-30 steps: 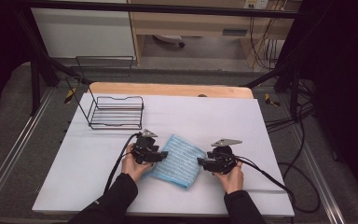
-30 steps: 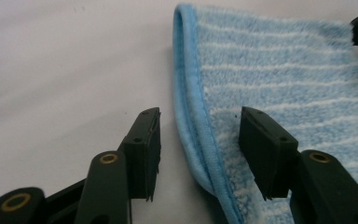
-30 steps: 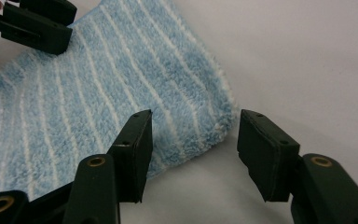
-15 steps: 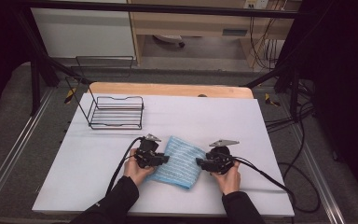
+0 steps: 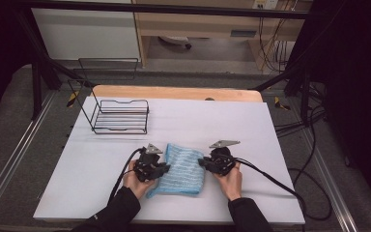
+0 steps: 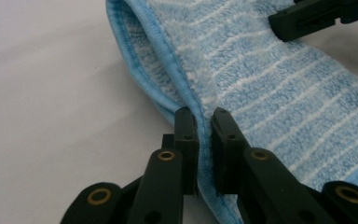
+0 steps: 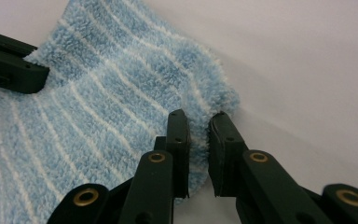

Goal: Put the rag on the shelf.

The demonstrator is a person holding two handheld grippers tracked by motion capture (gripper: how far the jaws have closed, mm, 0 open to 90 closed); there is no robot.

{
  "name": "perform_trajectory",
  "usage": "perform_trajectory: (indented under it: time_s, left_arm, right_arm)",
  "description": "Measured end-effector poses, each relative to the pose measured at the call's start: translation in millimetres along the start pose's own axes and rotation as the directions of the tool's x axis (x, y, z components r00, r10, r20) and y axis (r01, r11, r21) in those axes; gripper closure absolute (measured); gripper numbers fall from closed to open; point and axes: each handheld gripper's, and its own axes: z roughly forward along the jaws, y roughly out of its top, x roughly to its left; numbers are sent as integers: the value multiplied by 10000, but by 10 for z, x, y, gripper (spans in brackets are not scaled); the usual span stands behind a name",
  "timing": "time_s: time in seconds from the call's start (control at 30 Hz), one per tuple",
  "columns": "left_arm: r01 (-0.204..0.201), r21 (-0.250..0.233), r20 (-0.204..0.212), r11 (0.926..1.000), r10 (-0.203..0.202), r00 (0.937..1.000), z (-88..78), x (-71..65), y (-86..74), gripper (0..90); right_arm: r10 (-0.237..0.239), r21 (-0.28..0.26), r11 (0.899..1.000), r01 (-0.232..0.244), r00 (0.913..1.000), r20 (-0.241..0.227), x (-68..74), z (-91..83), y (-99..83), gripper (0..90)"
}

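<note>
Soft terry cloth [image 5: 181,169] looks light and floppy to me, so my left gripper [image 6: 204,122] and right gripper [image 7: 199,122] have just closed, each pinching one edge.

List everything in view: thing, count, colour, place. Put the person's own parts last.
Towel: one, light blue with white stripes, on the near middle of the table, pinched at its left and right edges.
Wire rack: one, black, far left of the table.
Table: one, white top with a wooden strip along the far edge.
Cables: several, black, on the floor to the right.
Left gripper: one, black, its jaws have just been closing and are shut on the towel's hemmed edge.
Right gripper: one, black, its jaws have just been closing and are shut on the opposite edge.
Hands: two, left hand and right hand, in black sleeves, at the near edge.
</note>
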Motion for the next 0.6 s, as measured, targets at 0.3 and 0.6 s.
perform_trajectory:
  time_s: [0.3,0.6]
  left_arm:
    - [849,-213,-27,9962,-850,9964,-236,92,-229,807]
    - [116,-871,-353,9961,-147,9993,-297,169,-179,565]
  right_arm:
    - [-641,-75,9979,639,9968,-468,179,163,100,796]
    - [-1052,-393,9938,1043,9942,-221,143,70,104,570]
